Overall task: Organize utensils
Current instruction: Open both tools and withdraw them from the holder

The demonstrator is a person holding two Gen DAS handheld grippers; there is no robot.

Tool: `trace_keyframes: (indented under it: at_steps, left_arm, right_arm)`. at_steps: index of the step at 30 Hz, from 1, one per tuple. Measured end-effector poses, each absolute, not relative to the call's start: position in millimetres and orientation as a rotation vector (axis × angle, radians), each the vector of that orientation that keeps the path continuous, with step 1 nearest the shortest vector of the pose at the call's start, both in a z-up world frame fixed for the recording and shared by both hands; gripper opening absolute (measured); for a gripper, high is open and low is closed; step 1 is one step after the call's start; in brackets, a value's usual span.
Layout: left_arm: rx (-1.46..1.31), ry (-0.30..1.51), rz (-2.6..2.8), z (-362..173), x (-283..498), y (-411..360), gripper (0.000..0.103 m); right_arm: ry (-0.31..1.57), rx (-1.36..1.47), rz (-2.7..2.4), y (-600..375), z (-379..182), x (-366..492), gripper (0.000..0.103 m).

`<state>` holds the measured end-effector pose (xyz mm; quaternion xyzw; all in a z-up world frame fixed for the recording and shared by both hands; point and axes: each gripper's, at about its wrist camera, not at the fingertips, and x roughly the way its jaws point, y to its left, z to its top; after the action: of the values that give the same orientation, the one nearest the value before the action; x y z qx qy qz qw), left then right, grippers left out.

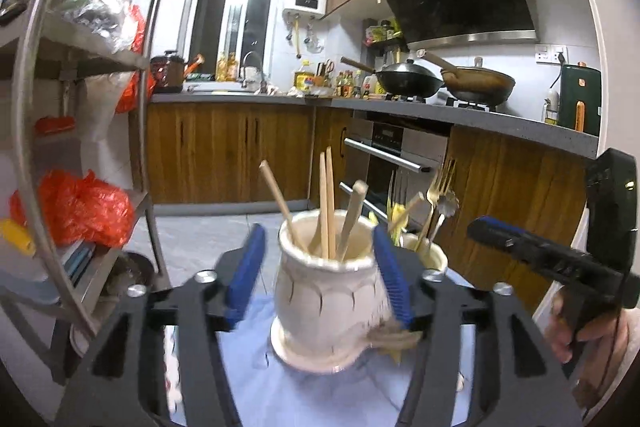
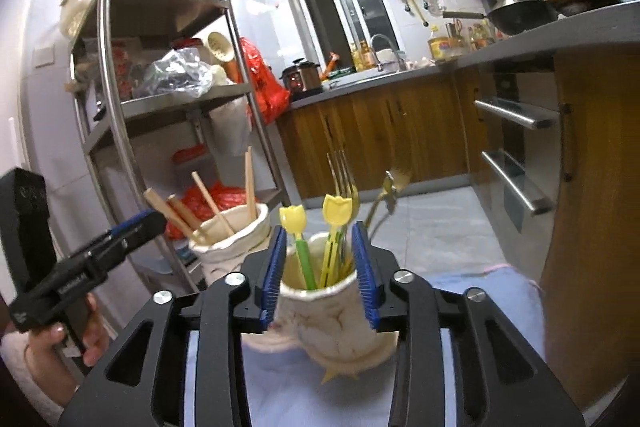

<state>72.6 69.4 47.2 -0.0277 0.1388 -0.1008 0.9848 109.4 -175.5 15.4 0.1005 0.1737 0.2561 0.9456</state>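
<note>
Both holders are standing sorted, both grippers straddling them.

The left gripper (image 1: 320,267) is standing released around the cream ceramic chopstick jar (image 1: 324,291); the right gripper (image 2: 320,271) is spreading, unclenched, around the smaller cream cup (image 2: 320,311) of forks and yellow tulip-topped picks, likely ready to reposition them.

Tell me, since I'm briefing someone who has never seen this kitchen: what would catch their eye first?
Two cream ceramic holders on a pale blue cloth: the left gripper brackets the holder of wooden chopsticks, the right gripper the holder of yellow tulip-topped utensils and forks. Behind, red plastic bags glow on a metal rack.
</note>
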Motion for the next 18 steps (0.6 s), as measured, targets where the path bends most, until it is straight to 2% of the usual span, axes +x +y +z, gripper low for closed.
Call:
trace_keyframes:
  at_steps: [5, 6, 8, 10, 12, 18]
  left_arm:
    - [-0.04, 0.334, -0.166, 35.5, 47.4, 68.4, 0.072]
    - [-0.039, 0.338, -0.16, 34.3, 42.4, 68.0, 0.078]
    - [-0.039, 0.34, -0.149, 32.1, 32.1, 67.1, 0.085]
    - [-0.039, 0.334, -0.133, 30.3, 23.6, 67.1, 0.096]
    - [-0.042, 0.328, -0.114, 26.6, 17.8, 65.7, 0.097]
    - [0.021, 0.324, -0.09, 13.9, 19.2, 53.1, 0.097]
  right_arm:
    - [0.391, 0.171, 0.522, -184.0, 10.7, 79.8, 0.073]
    - [0.398, 0.167, 0.52, -184.8, 9.4, 75.0, 0.078]
    - [0.406, 0.151, 0.512, -186.6, 6.8, 64.8, 0.081]
    - [0.406, 0.126, 0.498, -185.9, 4.9, 56.3, 0.085]
    - [0.399, 0.104, 0.484, -185.8, 1.0, 49.8, 0.092]
    - [0.37, 0.025, 0.417, -178.5, -14.4, 48.2, 0.096]
